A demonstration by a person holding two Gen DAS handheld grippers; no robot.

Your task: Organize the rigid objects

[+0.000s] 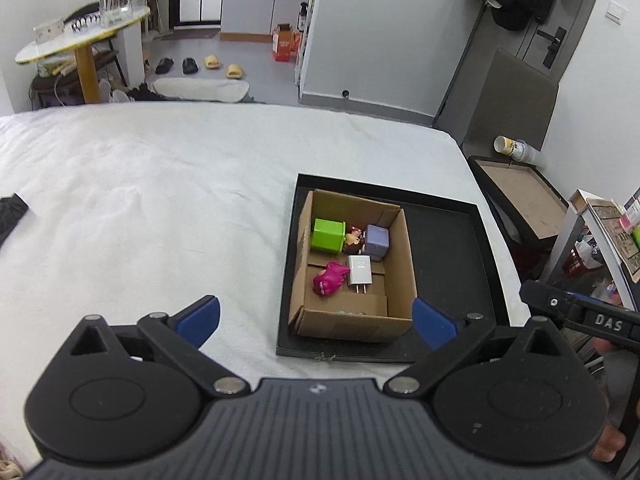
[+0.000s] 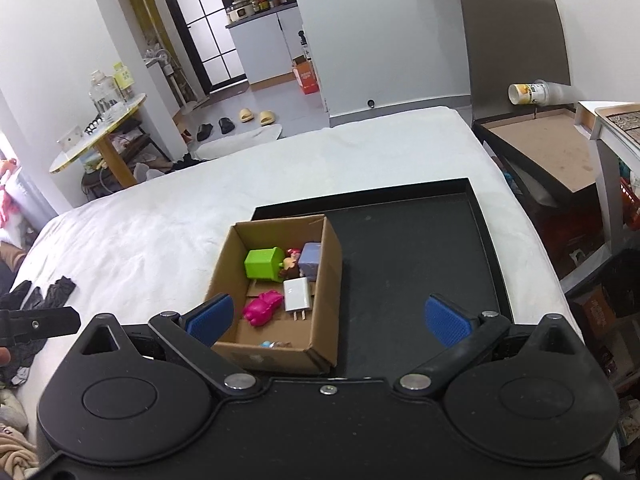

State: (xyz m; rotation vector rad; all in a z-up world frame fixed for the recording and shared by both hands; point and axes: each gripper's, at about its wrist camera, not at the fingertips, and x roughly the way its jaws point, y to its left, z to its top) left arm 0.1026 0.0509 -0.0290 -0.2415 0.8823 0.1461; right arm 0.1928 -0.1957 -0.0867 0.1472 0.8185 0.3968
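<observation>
Cardboard box (image 1: 352,268) stands in the left part of a black tray (image 1: 452,240) on the white bed (image 1: 140,200), and the small rigid objects lie inside it: a green block (image 1: 329,235), a lilac cube (image 1: 377,242), a small brown figure (image 1: 354,237) between these two, a pink toy (image 1: 329,278) and a white charger (image 1: 359,270) with its prongs turned toward the grippers. For the left gripper (image 1: 316,316) the box is directly ahead, between its two blue pads, which are spread wide and hold nothing. For the right gripper (image 2: 329,318) the box is ahead and toward its left finger (image 2: 210,318); its pads are also wide apart and empty, and the bare floor of the tray lies before its right finger. The charger's long axis runs away from the jaws, almost along the fingers, and the pink toy lies just beside it. I judge that the left gripper has the straighter way in. The near wall of the box stands between both jaws and the objects, so any reach must come from above. Something small and bluish (image 2: 266,345) lies behind that wall, too hidden to name.
</observation>
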